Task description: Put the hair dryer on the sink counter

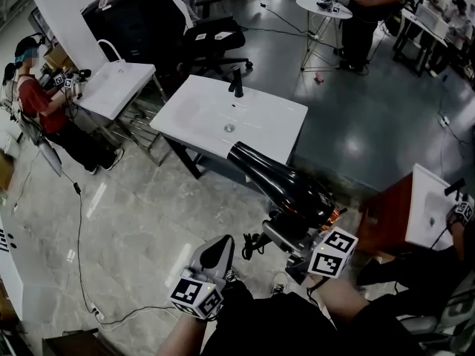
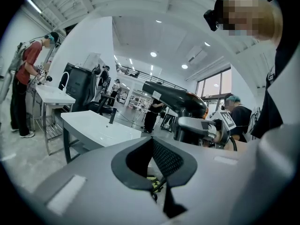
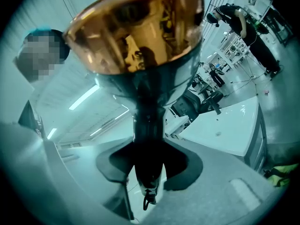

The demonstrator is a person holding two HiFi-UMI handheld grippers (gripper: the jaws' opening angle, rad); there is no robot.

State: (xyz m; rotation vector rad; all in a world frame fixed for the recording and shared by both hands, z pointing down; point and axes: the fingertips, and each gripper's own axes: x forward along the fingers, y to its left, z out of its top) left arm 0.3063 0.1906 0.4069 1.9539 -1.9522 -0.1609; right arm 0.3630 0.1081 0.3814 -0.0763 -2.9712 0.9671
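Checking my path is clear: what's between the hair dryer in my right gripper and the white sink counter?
Nothing: in the left gripper view only open air separates the hair dryer from the sink counter.

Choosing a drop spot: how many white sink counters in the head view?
3: middle sink counter beyond the hair dryer, left sink counter beside a person, right sink counter at the edge. Others may be hidden.

Hair dryer [image 1: 276, 178]: glossy black plastic barrel; rear end is a shiny copper-tone cup, metallic look. Sink counter [image 1: 252, 121]: smooth glossy white, ceramic look. Faucet [image 1: 237, 82]: matt black. Floor [image 1: 126, 213]: polished grey stone-look tile, reflective. Left gripper [image 2: 151, 146] shell: matt grey plastic; pads [image 2: 171, 159] dark, fine mesh texture.
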